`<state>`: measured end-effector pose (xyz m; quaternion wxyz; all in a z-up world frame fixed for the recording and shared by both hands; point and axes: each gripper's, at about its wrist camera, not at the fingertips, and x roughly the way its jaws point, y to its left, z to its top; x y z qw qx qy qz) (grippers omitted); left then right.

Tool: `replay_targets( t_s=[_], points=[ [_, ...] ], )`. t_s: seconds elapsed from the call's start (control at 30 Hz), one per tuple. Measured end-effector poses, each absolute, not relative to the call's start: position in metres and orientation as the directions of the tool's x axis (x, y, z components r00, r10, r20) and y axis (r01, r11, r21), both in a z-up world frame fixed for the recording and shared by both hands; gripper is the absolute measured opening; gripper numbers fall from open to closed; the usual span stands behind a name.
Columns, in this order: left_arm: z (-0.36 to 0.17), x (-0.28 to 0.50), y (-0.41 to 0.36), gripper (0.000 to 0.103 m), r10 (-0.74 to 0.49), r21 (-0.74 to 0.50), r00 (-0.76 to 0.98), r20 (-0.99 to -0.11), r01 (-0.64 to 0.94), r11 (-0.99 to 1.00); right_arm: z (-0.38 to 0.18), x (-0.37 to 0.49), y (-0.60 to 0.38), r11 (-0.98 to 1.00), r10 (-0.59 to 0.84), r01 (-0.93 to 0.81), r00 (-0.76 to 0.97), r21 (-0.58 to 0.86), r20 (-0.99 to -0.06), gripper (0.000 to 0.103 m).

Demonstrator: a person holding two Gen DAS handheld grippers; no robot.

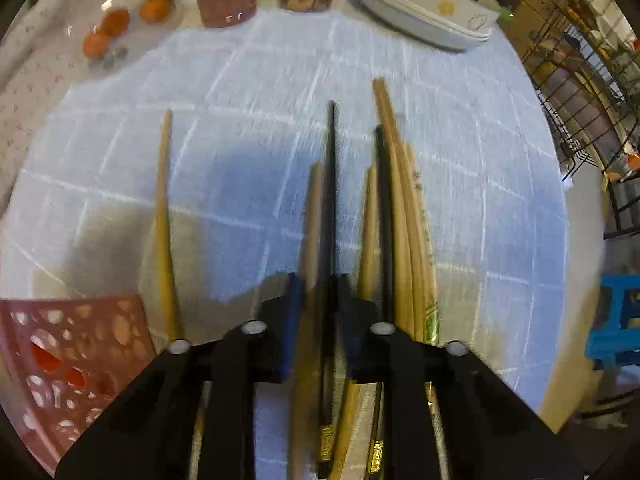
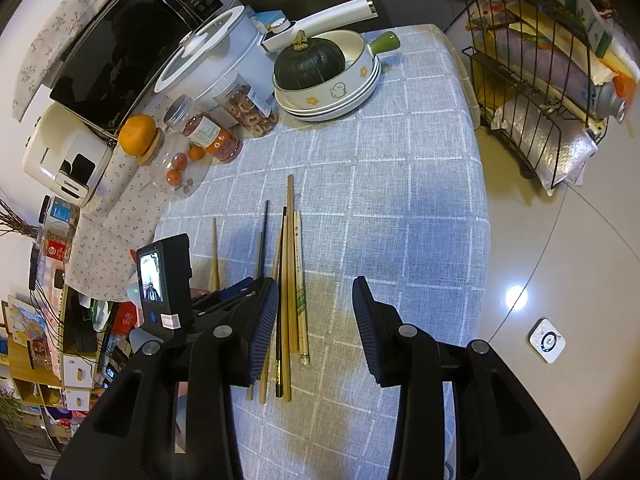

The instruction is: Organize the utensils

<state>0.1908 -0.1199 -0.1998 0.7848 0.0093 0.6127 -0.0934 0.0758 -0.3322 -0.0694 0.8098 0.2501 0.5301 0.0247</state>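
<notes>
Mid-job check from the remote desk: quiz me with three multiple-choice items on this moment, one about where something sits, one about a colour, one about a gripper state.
1. Where does the dark green squash sit?
A. In the white pan on the stacked plates
B. Inside the pink basket
C. On the floor by the wire rack

2. What colour is the perforated basket at the lower left of the left wrist view?
A. Blue
B. Pink-red
C. Black

3. How does the right gripper stand?
A. Shut on a jar
B. Shut on a wooden chopstick
C. Open, holding nothing

Key: 1 A, the squash rests in the white pan on the plates at the far end of the table. 2 B, its wall is pink-red. 3 C, its jaws are wide apart above the tablecloth, just right of the chopsticks.
</notes>
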Motion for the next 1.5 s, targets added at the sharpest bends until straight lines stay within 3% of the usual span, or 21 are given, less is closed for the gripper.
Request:
replay_targets(
  t_s=[0.37, 0.47, 0.7, 0.8, 0.87, 1.3, 1.5],
  points=[
    [-0.195, 0.187, -0.119, 0.013, -0.14, -0.104, 0.233, -0.962, 0.16, 0.982, -0.07, 0.076, -0.333, 0.873, 0.304, 0.225, 0.44, 0.432, -0.845, 0.039],
    [-0.195, 0.187, -0.118, 0.026, -0.166, -0.132, 0.22, -0.961, 0.163, 0.978, -0.071, 0.076, -0.333, 0.873, 0.305, 0.227, 0.438, 0.433, -0.845, 0.039],
    [-0.19, 0.187, -0.107, 0.025, -0.162, -0.133, 0.232, -0.959, 0.136, 0.982, -0.069, 0.077, -0.332, 0.872, 0.303, 0.231, 0.439, 0.432, -0.846, 0.039],
    [-0.188, 0.185, -0.111, 0.025, -0.103, -0.064, 0.259, -0.96, 0.155, 0.986, -0.069, 0.077, -0.331, 0.871, 0.306, 0.23, 0.439, 0.435, -0.845, 0.039],
    [-0.191, 0.185, -0.11, 0.009, -0.084, -0.047, 0.249, -0.965, 0.152, 0.987, -0.069, 0.077, -0.329, 0.872, 0.309, 0.223, 0.438, 0.435, -0.844, 0.039],
    [-0.202, 0.192, -0.127, 0.005, -0.069, -0.02, 0.246, -0.967, 0.197, 0.98, -0.069, 0.076, -0.331, 0.872, 0.308, 0.226, 0.435, 0.434, -0.846, 0.039],
    [-0.17, 0.179, -0.137, 0.005, -0.124, -0.05, 0.322, -0.938, 0.229, 0.972, -0.072, 0.077, -0.337, 0.868, 0.301, 0.244, 0.434, 0.432, -0.849, 0.039]
  ],
)
